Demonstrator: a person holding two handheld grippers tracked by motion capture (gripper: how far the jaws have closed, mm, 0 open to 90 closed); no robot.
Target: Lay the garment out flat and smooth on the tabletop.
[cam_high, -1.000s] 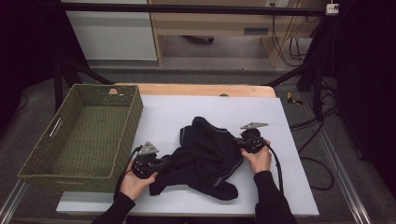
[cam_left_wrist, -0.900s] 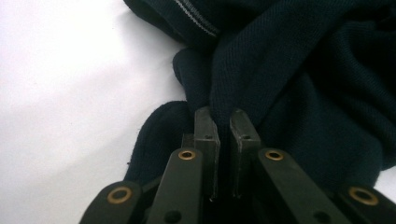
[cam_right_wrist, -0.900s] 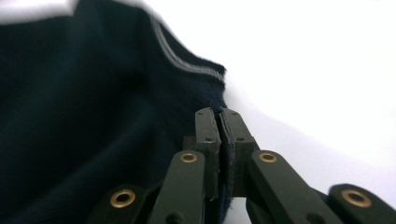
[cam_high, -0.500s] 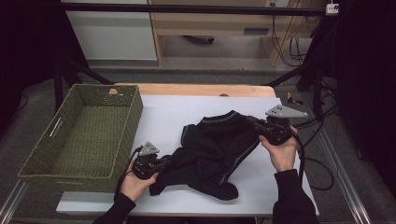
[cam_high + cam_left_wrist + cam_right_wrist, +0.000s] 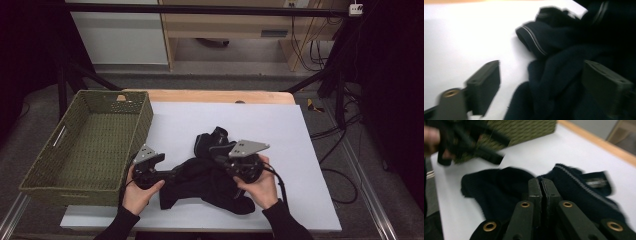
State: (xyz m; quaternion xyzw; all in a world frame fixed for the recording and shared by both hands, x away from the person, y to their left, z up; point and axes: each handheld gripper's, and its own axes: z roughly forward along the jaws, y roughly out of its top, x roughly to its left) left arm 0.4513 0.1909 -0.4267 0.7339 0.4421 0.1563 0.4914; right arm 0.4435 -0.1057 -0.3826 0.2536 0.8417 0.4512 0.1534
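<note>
White sheeting covered the tabletop point(image 5: 280, 130), and the dark garment point(image 5: 207, 180) lay bunched on it, near the front edge and to the right of the green woven basket point(image 5: 90, 145). Part of the cloth was folded over, with a thin pale stripe along a hem point(image 5: 534, 41) and a small label point(image 5: 596, 182) showing beside it. The right gripper point(image 5: 222, 150) was over the right part of the garment, on the side away from the basket; its jaws were pressed together, and whether cloth was pinched between them could not be told. The left gripper point(image 5: 172, 174) was at the garment's left end, just beside the basket's front corner. Its jaws had just been opening and stood spread, with dark cloth lying loose between them and not pressed. Both hands came from the front edge of the tabletop.
</note>
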